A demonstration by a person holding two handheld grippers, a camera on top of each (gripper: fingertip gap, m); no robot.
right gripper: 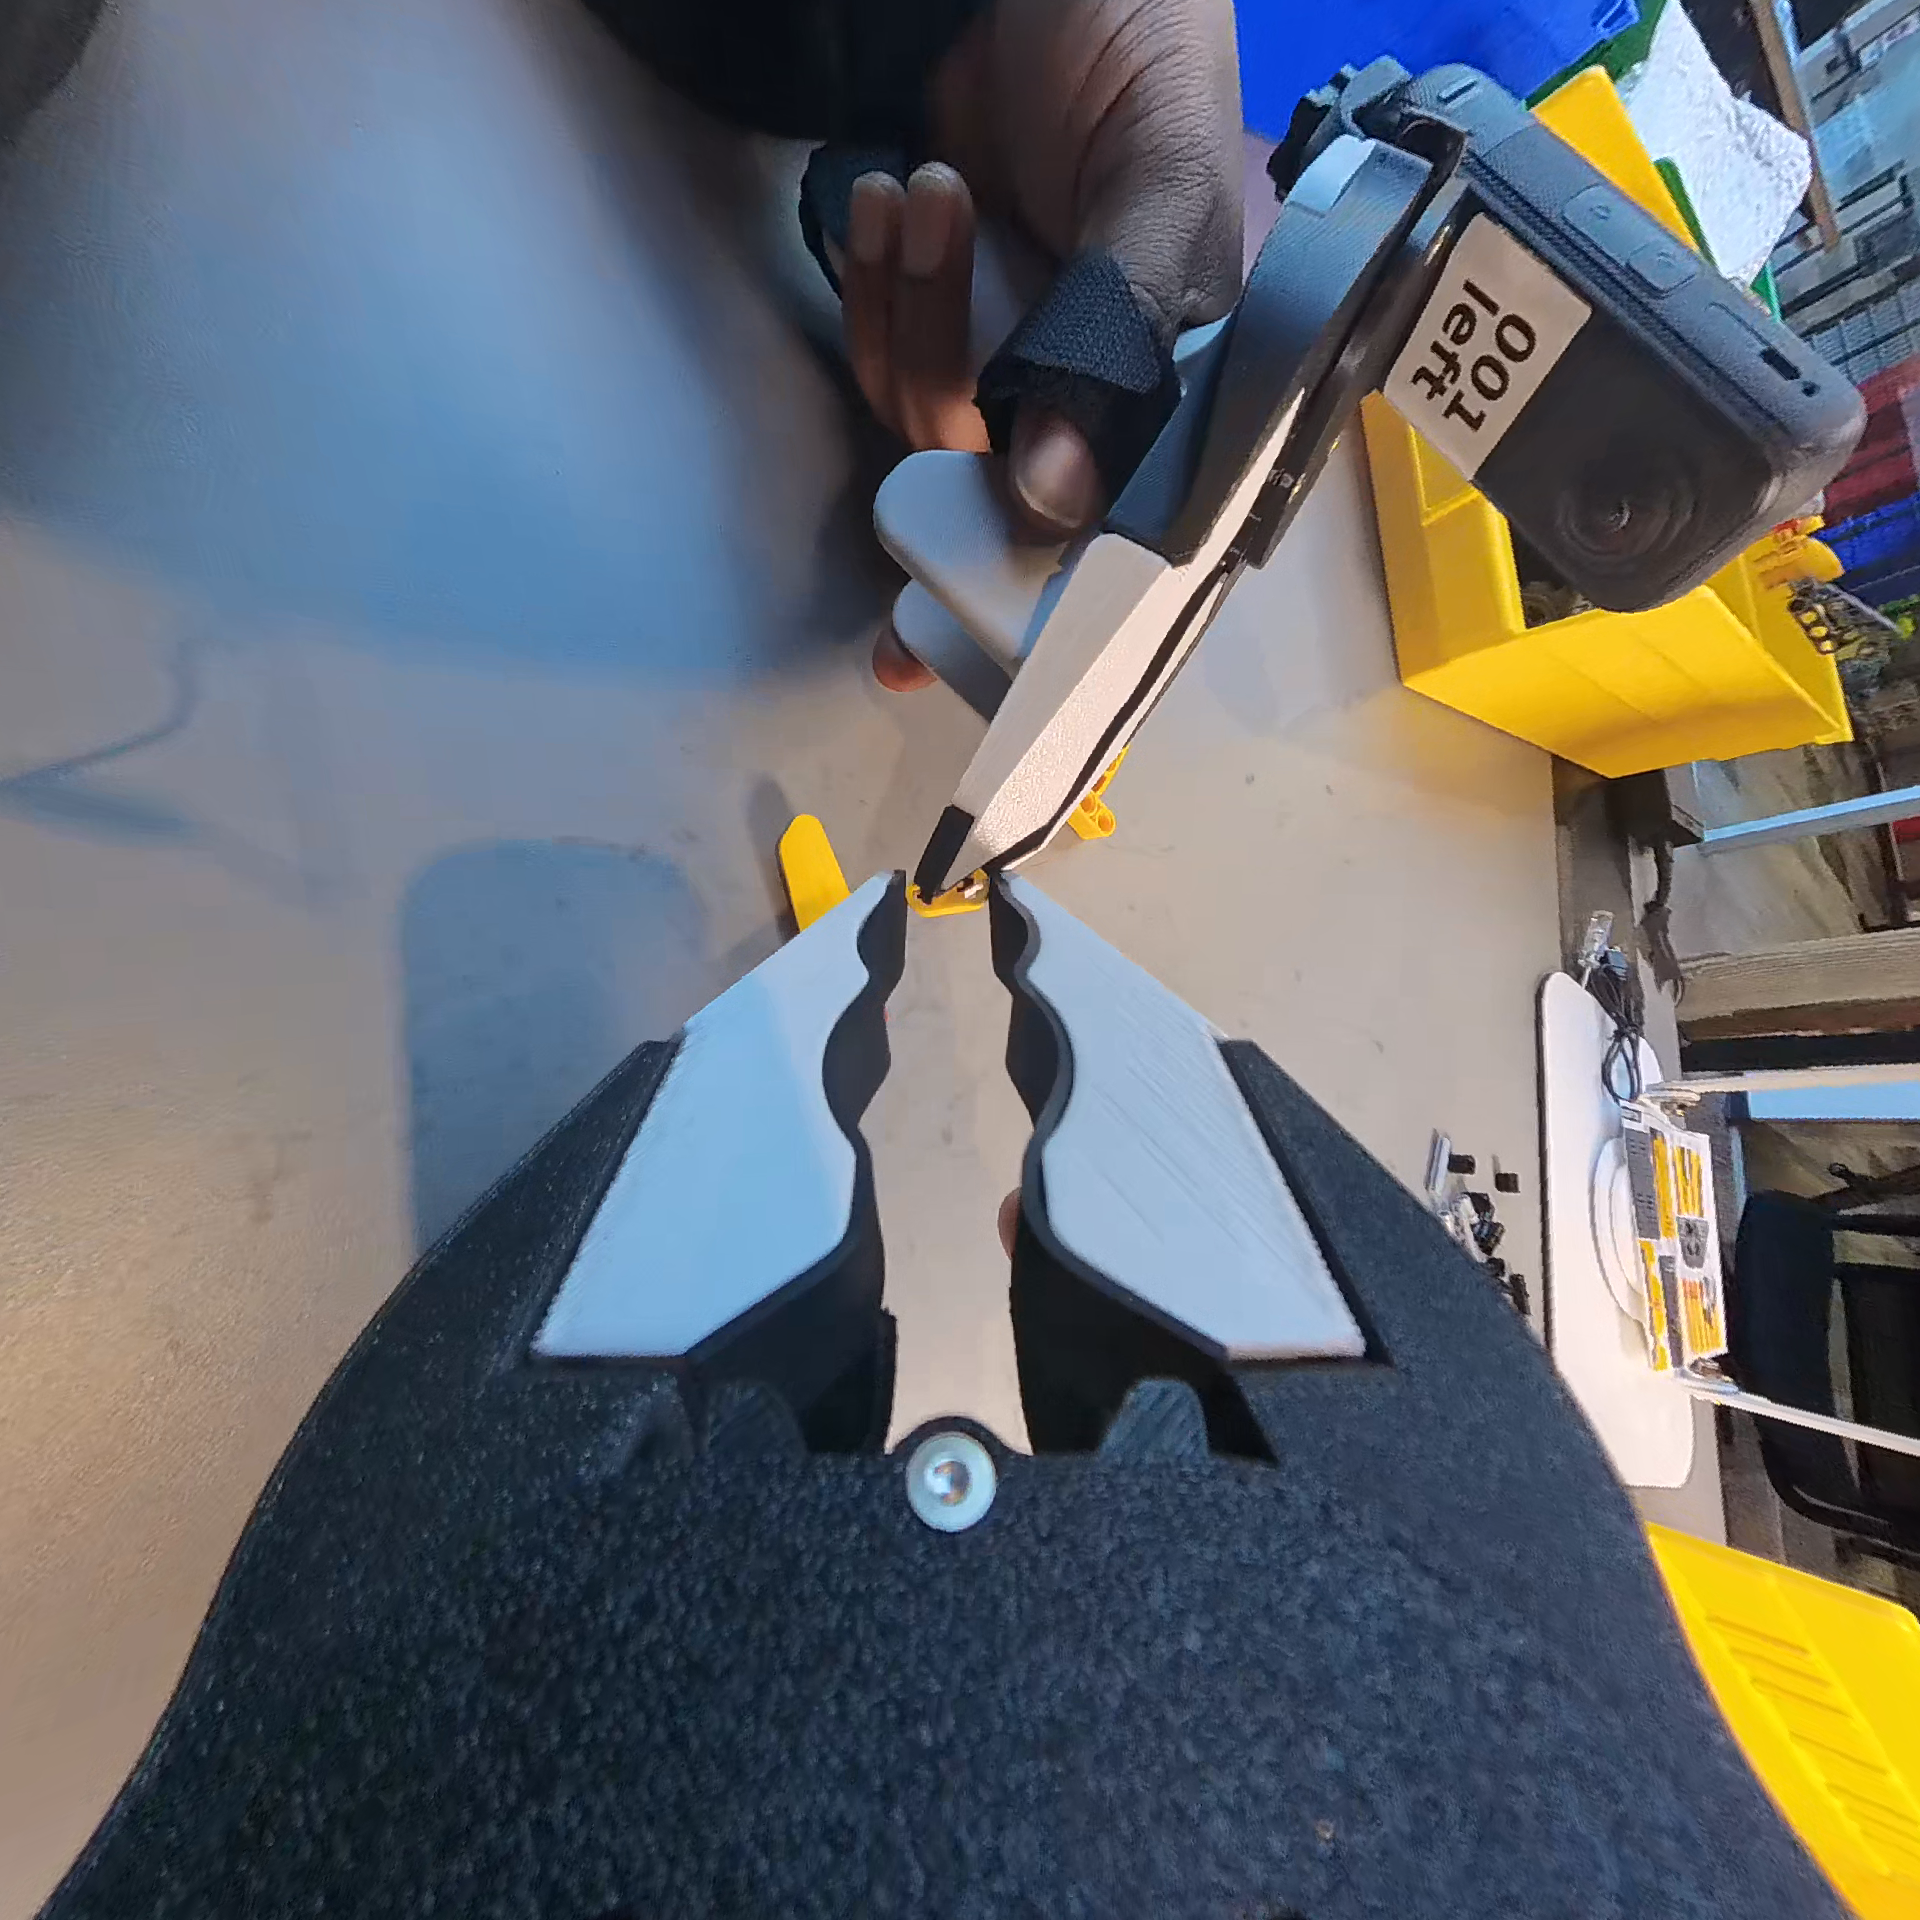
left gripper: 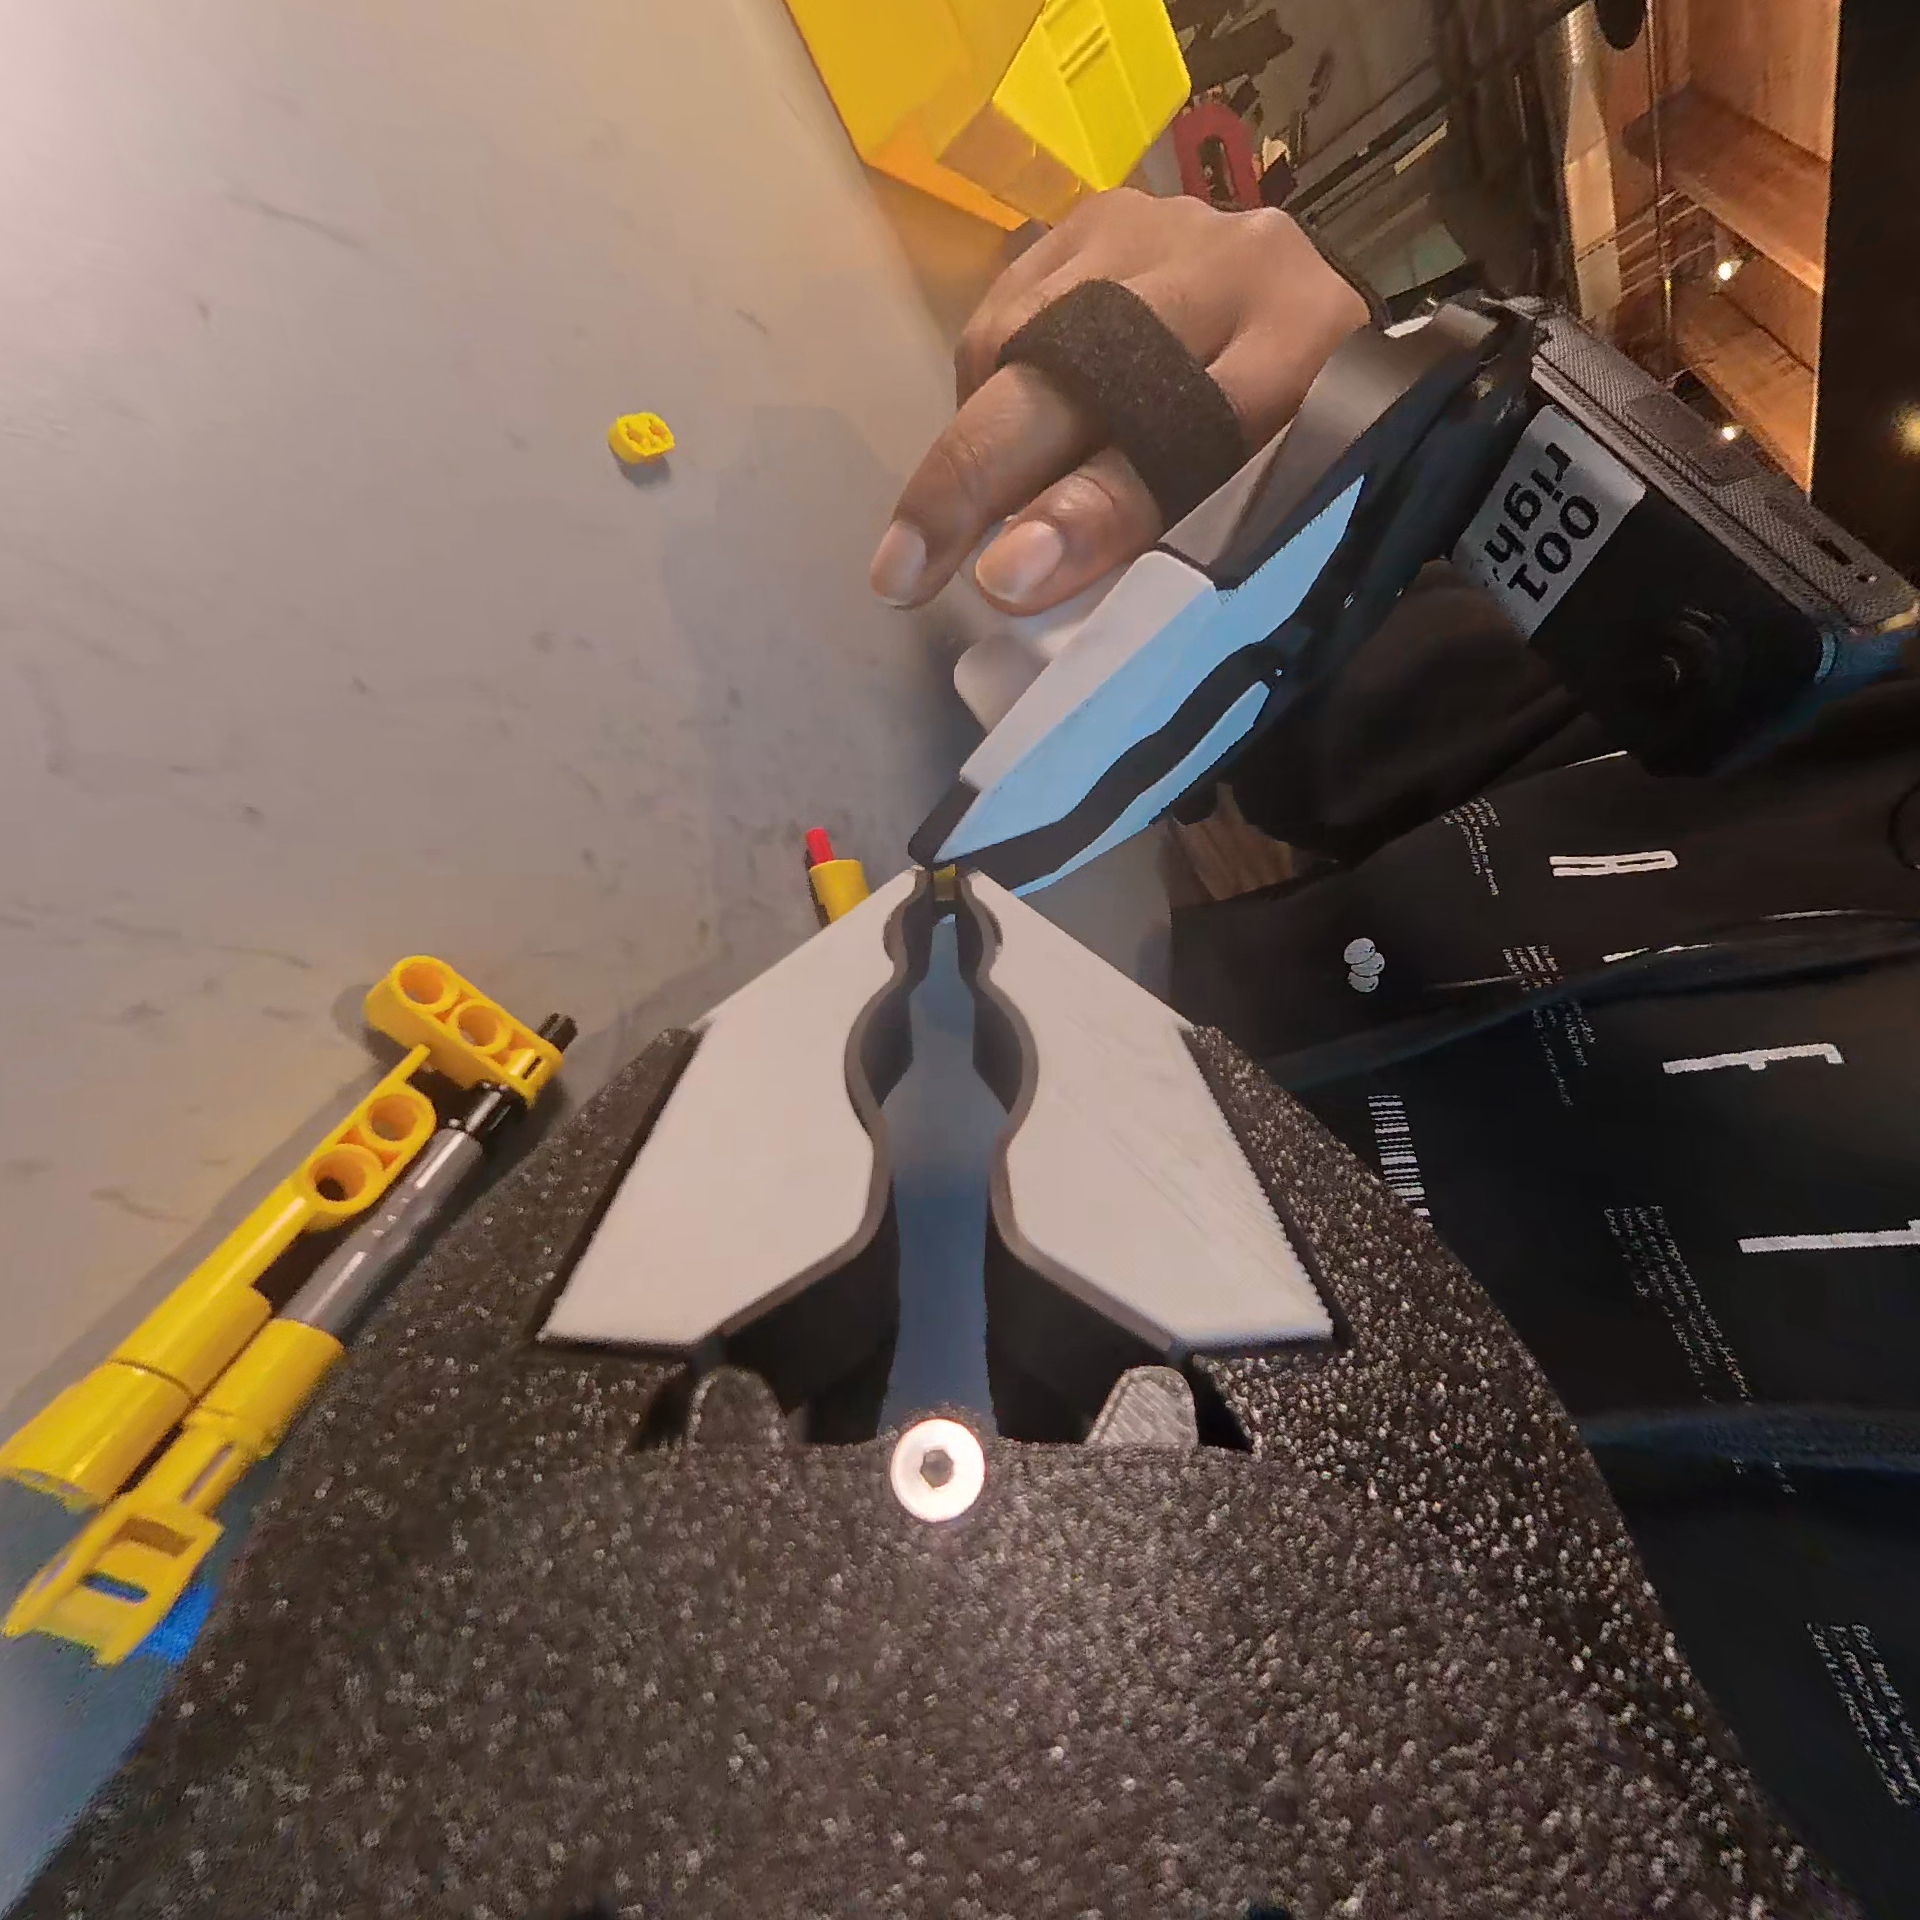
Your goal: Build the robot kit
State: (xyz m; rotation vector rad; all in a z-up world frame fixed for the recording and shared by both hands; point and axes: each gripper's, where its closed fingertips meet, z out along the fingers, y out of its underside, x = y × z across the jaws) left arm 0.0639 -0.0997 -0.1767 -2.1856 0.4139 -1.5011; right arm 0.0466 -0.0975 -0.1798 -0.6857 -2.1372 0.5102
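So I've got my left gripper nearly closed, pinching a small yellow piece right at its tips, while my right gripper sits part-open just short of it, tip to tip, the yellow assembly off to the left's left.

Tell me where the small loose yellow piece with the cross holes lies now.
In the left wrist view, the small yellow piece lies alone on the grey table, left of the person's hand and below the yellow bin.
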